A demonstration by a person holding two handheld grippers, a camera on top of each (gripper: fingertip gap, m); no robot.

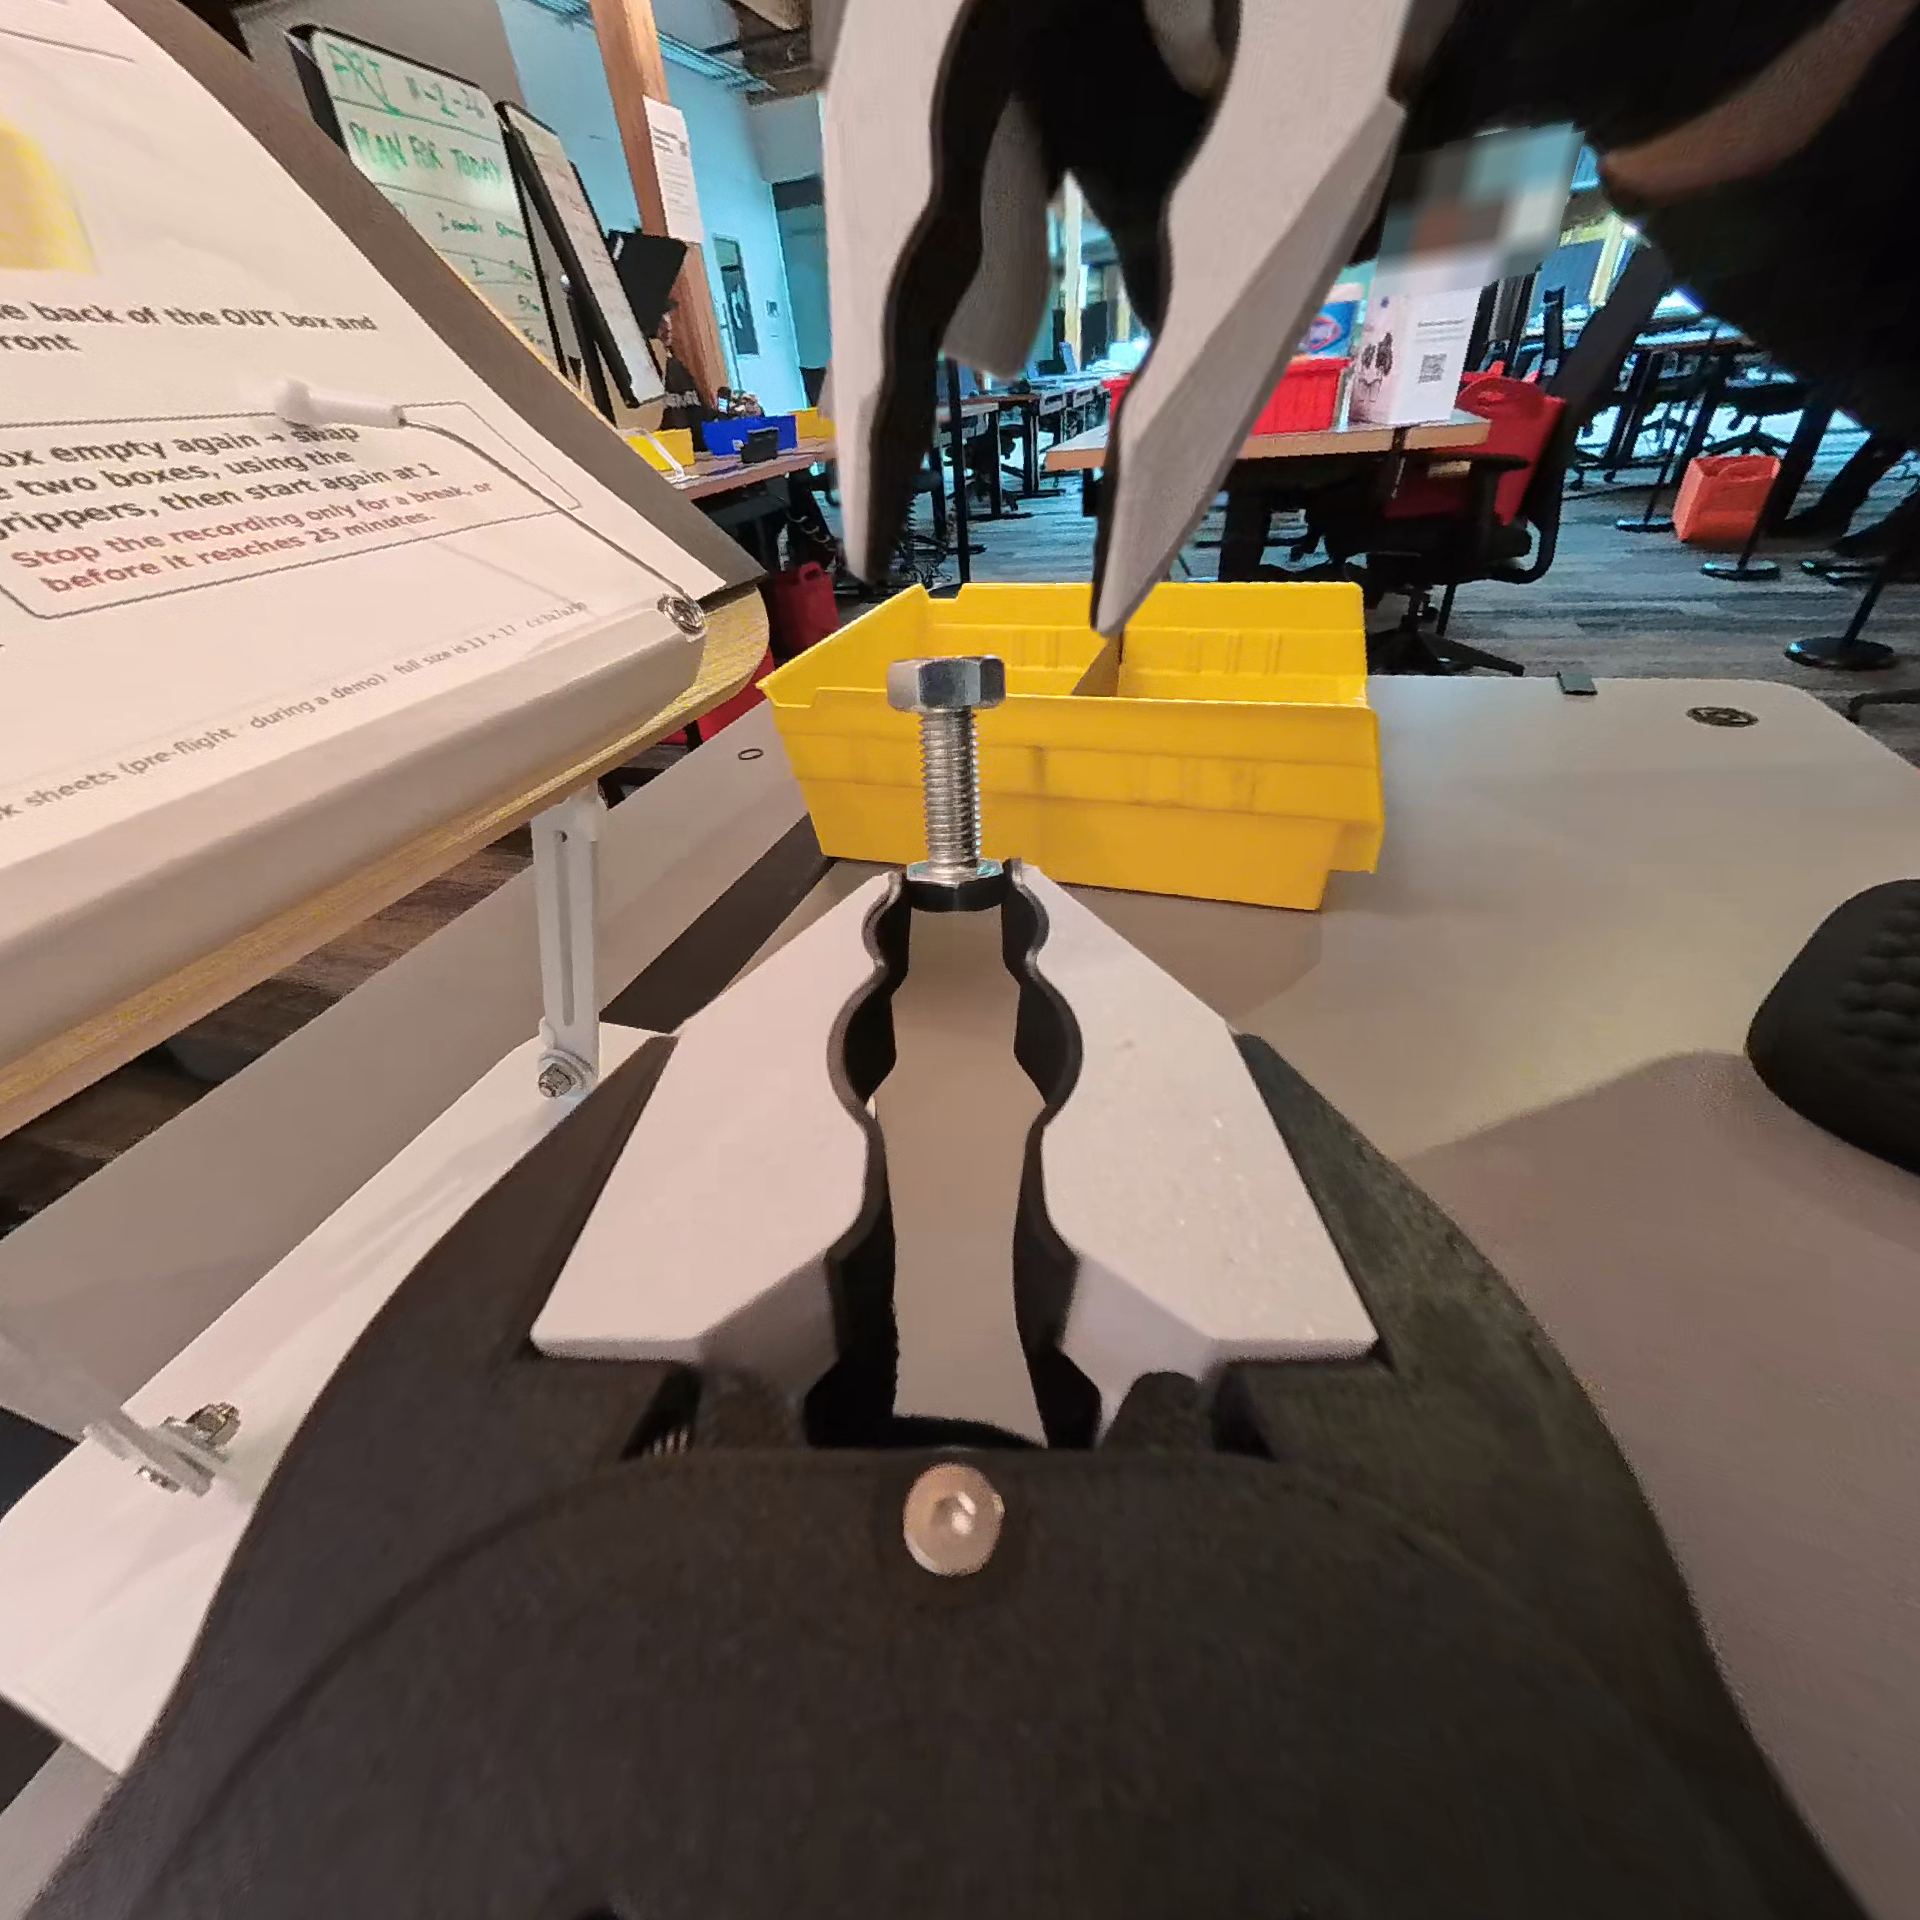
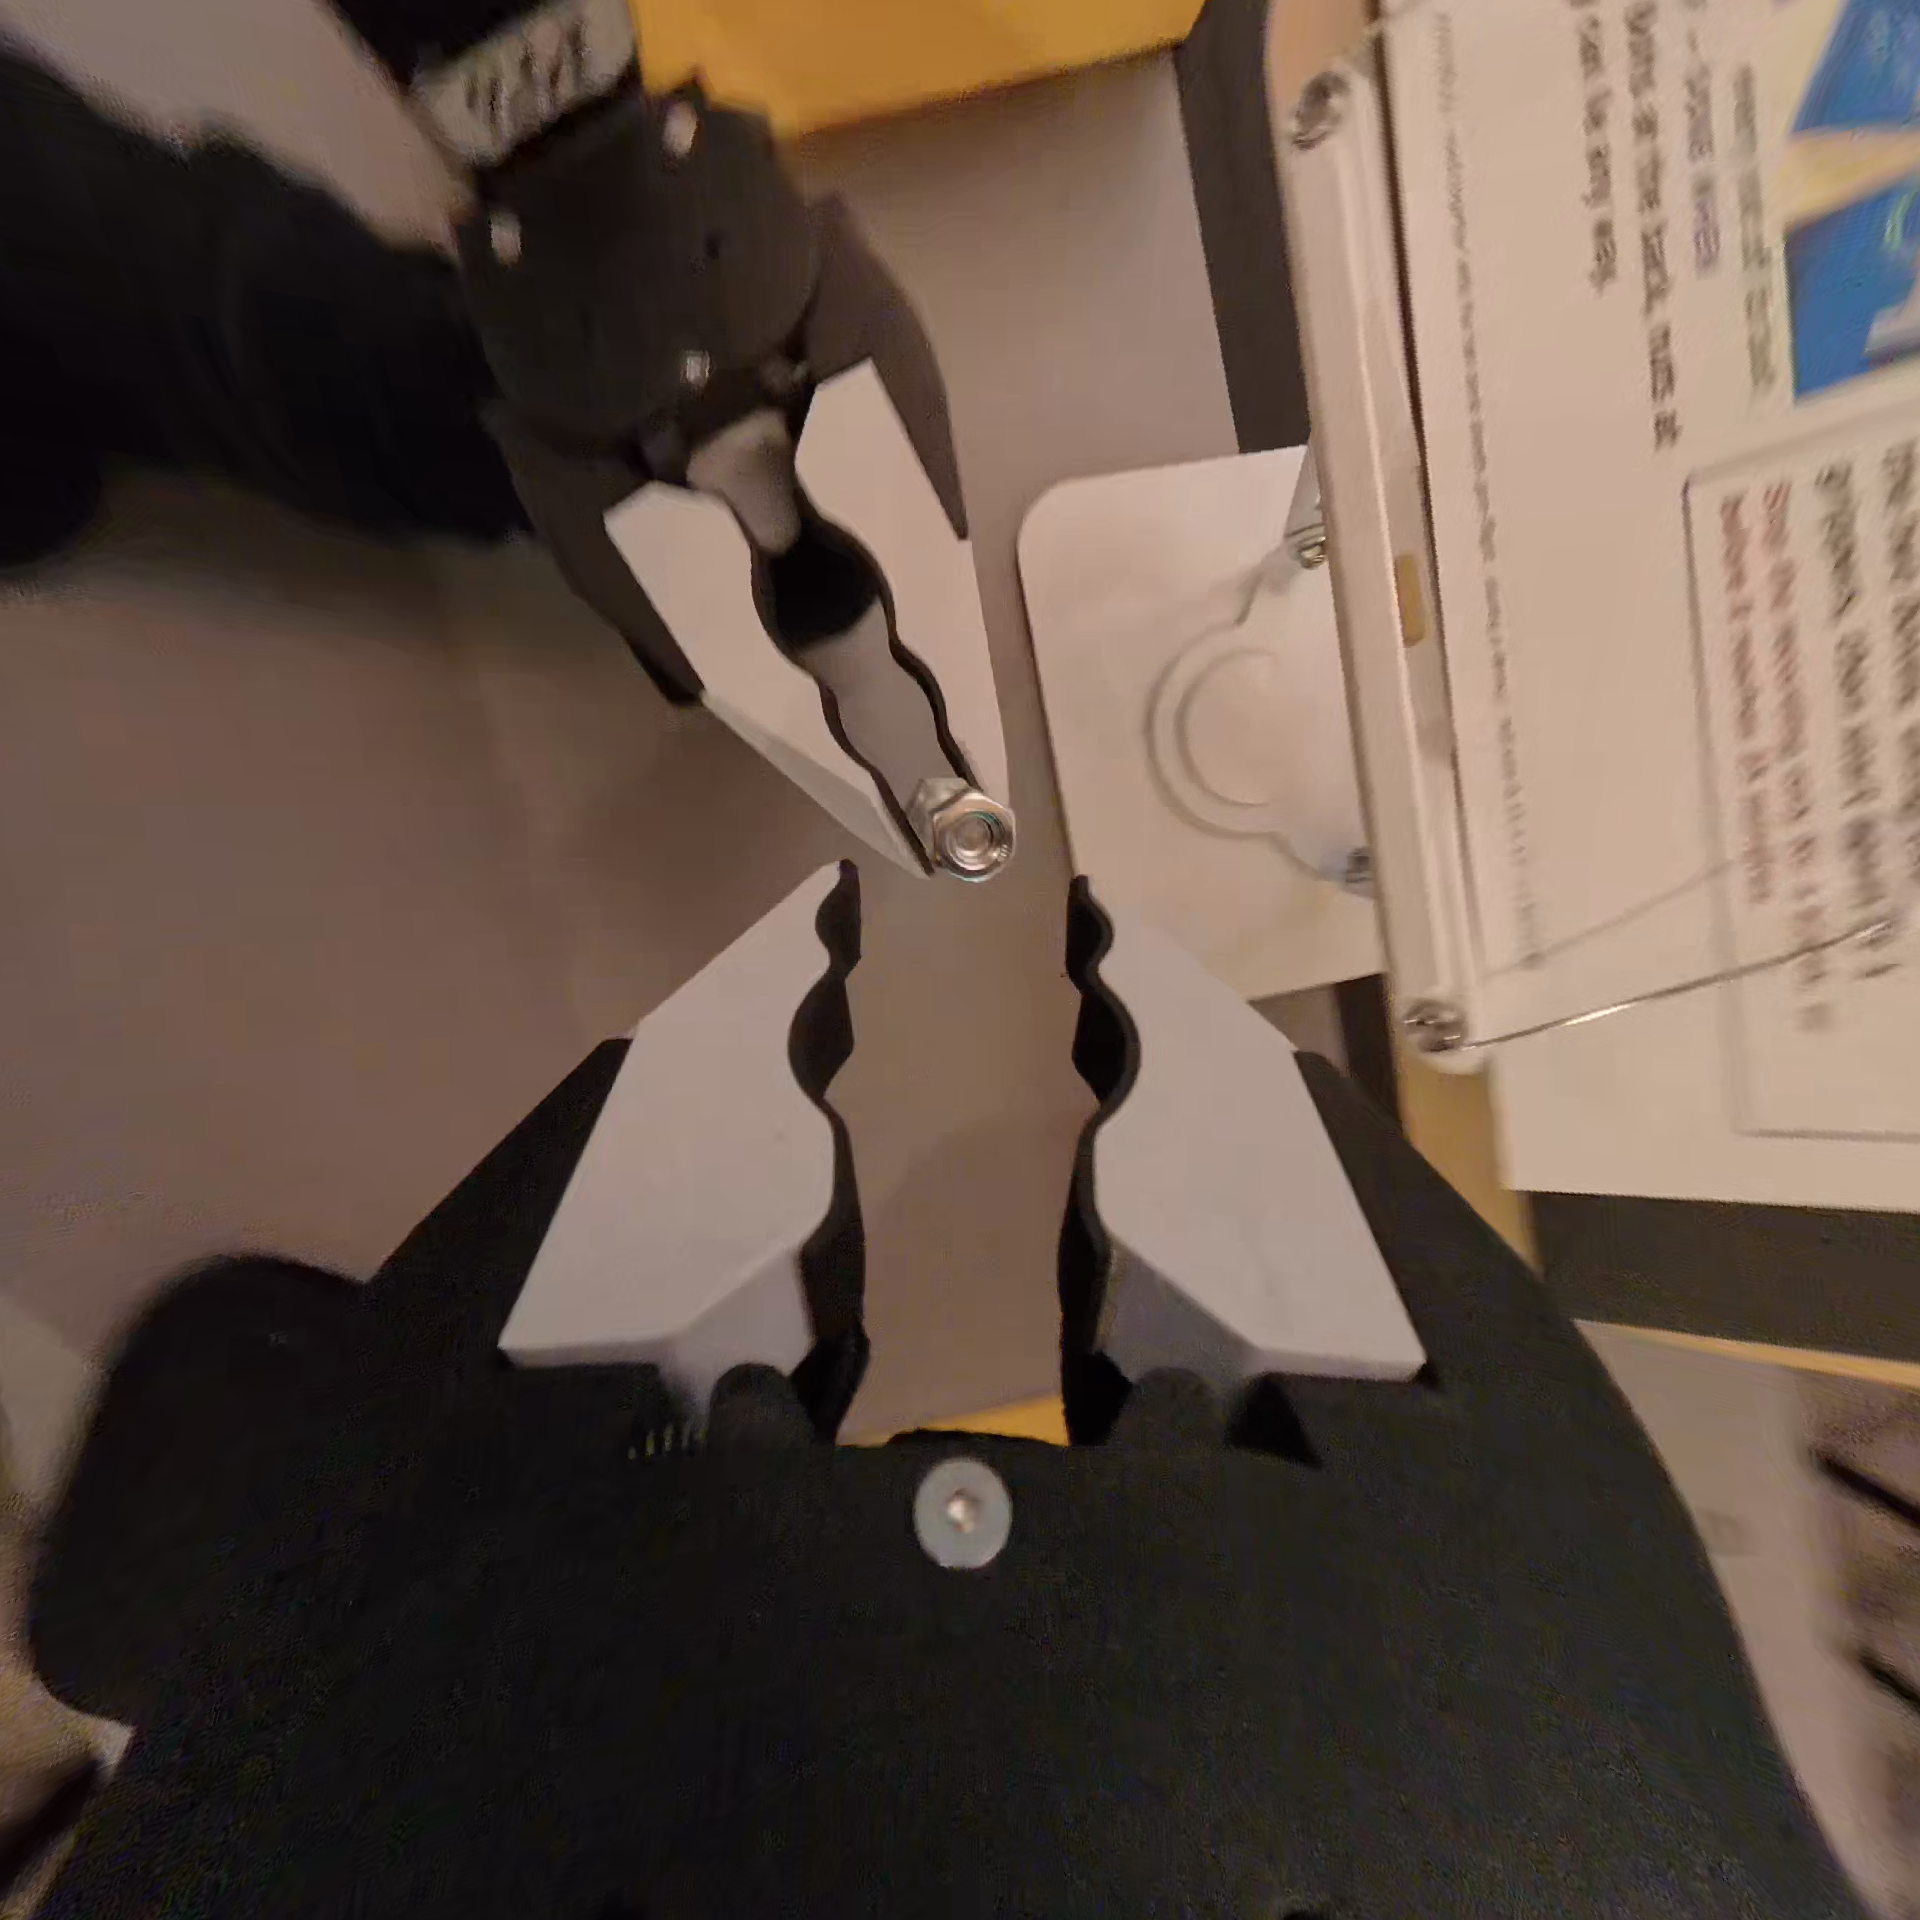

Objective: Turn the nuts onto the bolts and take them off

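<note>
- The left gripper point(image 1: 951, 883), white wedge fingers with black wavy inner pads, pinches the silver hex nut point(image 1: 953, 871) at its very tips, and the zinc-bright threaded steel bolt point(image 1: 948, 764) stands upright out of that nut, hex head on top.
- The right gripper point(image 1: 992, 597) hangs above the bolt head with its fingers spread wide, pinching nothing; from its own wrist view the head sits just beyond its tips point(image 2: 961, 883).
- Judged step: the nut sits at the far end of the thread from the head, so either screwing on has barely begun or removal is nearly done; which of the two cannot be told.
- Next move calls for the right gripper to drop squarely over the hex head, close on its flats and twist while the left holds the nut firm.
- Behind, near the far edge of the smooth grey table point(image 1: 1558, 935), sits a glossy yellow plastic bin point(image 1: 1143, 790) with ribbed walls.
- A white laminated instruction sheet point(image 1: 260, 468) tilts on a stand at the table's left edge.
</note>
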